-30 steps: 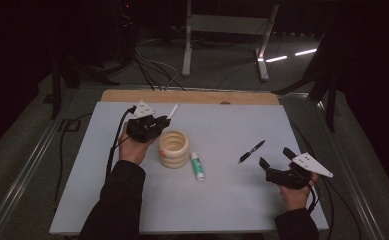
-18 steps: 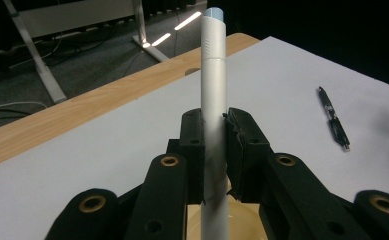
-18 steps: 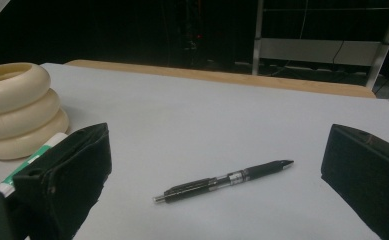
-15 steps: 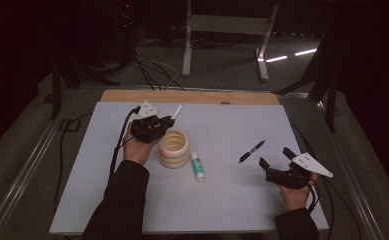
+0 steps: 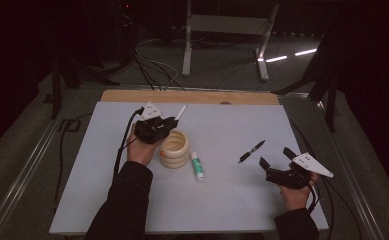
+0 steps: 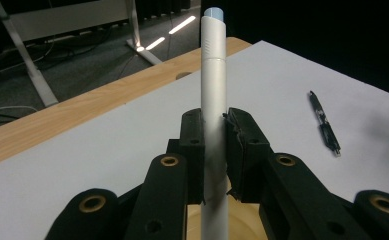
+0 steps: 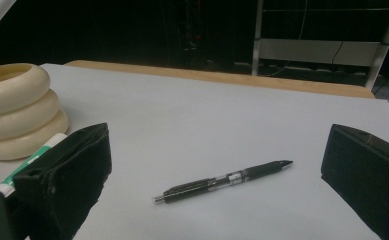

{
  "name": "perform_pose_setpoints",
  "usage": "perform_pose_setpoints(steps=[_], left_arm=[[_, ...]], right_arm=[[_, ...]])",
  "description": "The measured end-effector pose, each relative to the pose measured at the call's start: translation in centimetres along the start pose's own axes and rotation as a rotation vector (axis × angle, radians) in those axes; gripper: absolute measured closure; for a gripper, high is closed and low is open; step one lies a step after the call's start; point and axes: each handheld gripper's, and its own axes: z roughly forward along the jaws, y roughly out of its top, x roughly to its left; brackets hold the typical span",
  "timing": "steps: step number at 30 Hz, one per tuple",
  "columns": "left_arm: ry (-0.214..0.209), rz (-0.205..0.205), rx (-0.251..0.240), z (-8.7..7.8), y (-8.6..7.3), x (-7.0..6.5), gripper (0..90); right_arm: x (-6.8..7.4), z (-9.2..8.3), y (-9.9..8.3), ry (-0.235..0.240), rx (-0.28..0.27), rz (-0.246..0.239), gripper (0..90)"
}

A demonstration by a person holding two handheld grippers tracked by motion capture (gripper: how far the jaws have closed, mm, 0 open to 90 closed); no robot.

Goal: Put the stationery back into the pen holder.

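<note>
The left tongs [image 5: 168, 123] are clamped on a white pen [image 5: 180, 113] — in the left gripper view the two black pads press on its barrel from either side, and the pen [image 6: 214, 90] rises upright between them, its pale blue tip at the top. In the high view the pen slants up and away from the left hand [image 5: 143, 148], which hangs over the far left part of the white tabletop [image 5: 107, 195]. Right below these tongs stands a cream ribbed cup [image 5: 175, 148], built like three stacked rings; its open rim shows at the bottom of the left gripper view, beneath the lower end of the pen (whether the pen's end touches the cup I cannot tell).

A glue stick [image 5: 197, 166] with a green band lies flat just beside the cup, on its right. A black pen [image 5: 251, 151] lies farther right, well apart from the cup, on bare tabletop.

The right tongs [image 5: 274, 161] stand apart with nothing in them — the right gripper view looks between the two wide-set pads straight at the black pen [image 7: 223, 181], which lies near, though not between the pads. The right hand [image 5: 296, 192] rests low at the near right corner of the tabletop.
</note>
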Motion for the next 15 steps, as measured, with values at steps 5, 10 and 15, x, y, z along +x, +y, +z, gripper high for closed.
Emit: perform_pose_setpoints(steps=[5, 10, 15], left_arm=[[-0.003, 0.002, 0.001, 0.19, -0.10, -0.13, 79.2], [-0.006, 0.000, -0.005, 0.29, -0.14, -0.30, 79.2], [-0.008, -0.001, -0.006, 0.40, -0.24, -0.38, 79.2]], right_arm=[[-0.02, -0.01, 0.01, -0.001, -0.001, 0.000, 0.0], [-0.02, -0.02, 0.01, -0.001, -0.002, 0.002, 0.1], [0.01, -0.02, 0.01, 0.000, 0.000, 0.000, 0.0]])
